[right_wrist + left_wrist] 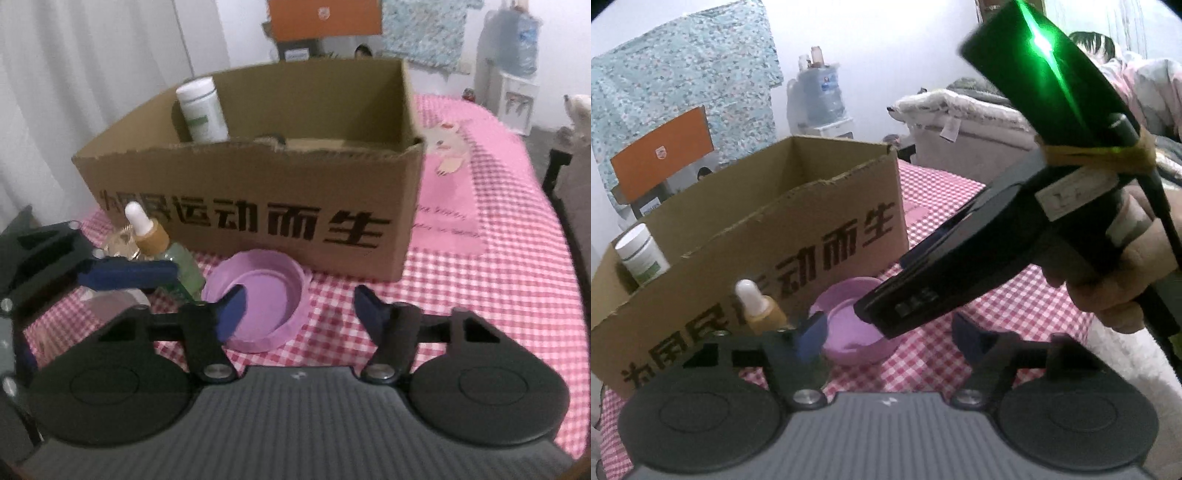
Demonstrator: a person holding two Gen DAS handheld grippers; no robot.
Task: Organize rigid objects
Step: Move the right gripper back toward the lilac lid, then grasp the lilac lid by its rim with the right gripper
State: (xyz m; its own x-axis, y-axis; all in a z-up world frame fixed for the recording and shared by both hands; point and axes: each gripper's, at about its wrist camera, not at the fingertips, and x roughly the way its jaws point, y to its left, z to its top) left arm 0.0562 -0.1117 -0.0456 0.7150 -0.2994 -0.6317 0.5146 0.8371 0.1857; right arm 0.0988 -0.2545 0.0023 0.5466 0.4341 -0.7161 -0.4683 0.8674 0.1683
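Observation:
A pink plastic lid (258, 299) lies open side up on the checked cloth in front of a cardboard box (258, 192); it also shows in the left wrist view (849, 325). My right gripper (299, 310) is open, its left finger over the lid's near rim. My left gripper (886, 332) is open just short of the lid. A dropper bottle (147, 229) stands left of the lid, next to the box, also seen in the left wrist view (757, 306). A white bottle (201, 110) stands inside the box at its left end.
The right gripper's body (997, 236) crosses the left wrist view above the lid. The left gripper's finger (125, 275) reaches in front of the dropper bottle, over a clear jar (110, 302). A pink mat (450, 192) lies right of the box.

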